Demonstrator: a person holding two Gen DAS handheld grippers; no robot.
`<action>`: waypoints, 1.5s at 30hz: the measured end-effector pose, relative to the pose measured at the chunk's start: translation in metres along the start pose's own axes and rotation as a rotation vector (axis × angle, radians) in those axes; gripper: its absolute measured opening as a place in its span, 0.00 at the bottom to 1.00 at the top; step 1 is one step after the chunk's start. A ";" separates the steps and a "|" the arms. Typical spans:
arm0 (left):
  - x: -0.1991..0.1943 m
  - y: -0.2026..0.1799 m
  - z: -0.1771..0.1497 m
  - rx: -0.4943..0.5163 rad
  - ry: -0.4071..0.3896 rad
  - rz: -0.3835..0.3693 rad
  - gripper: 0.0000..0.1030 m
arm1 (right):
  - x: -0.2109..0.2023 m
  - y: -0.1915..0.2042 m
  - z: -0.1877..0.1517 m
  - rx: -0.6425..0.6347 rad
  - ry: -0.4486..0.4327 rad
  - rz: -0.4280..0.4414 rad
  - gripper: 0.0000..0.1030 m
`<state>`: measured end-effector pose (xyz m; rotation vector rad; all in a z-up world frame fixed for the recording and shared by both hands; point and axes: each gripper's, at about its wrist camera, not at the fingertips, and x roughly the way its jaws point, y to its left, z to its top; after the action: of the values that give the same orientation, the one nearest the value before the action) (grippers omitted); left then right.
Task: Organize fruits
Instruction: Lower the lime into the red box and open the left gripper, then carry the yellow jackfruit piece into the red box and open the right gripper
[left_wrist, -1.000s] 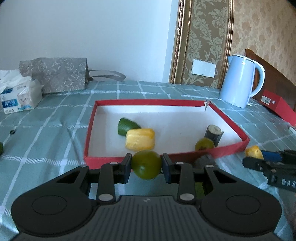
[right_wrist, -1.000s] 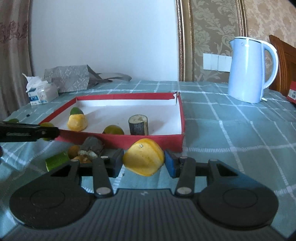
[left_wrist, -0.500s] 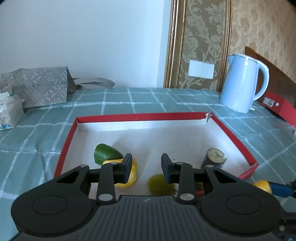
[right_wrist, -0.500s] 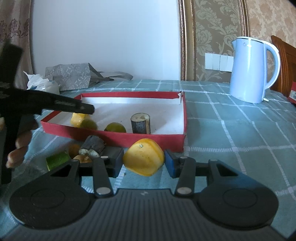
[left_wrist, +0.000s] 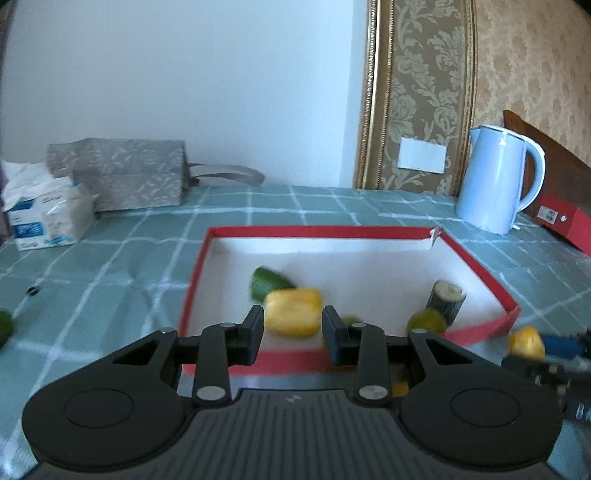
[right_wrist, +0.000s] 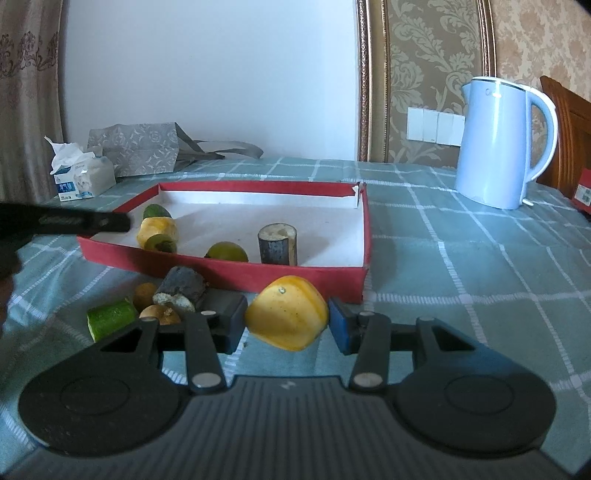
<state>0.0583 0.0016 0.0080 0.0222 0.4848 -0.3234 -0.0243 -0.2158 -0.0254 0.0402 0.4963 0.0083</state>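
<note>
From the left wrist view, our left claw stands open and empty over the near wall of the red tray; we judge it should back straight out toward 6 o'clock without nudging the waxy yellow block ahead at 12. From the right wrist view, our right claw pinches a smooth, lumpy yellow fruit just outside the tray's cardboard wall; we should lift it clear first, squeezing gently. A bark-rough stub stands upright inside at 12 o'clock.
</note>
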 end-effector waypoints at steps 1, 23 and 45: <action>-0.004 0.003 -0.004 -0.005 0.003 0.009 0.33 | -0.001 0.000 0.000 0.002 -0.006 0.002 0.43; 0.012 0.015 -0.025 0.004 0.164 0.051 0.49 | 0.070 0.042 0.068 -0.152 0.000 0.035 0.43; 0.015 0.009 -0.026 0.034 0.166 0.050 0.59 | 0.128 0.057 0.076 -0.140 0.113 -0.027 0.43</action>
<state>0.0618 0.0083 -0.0218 0.0946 0.6424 -0.2821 0.1249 -0.1590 -0.0174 -0.1048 0.6076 0.0189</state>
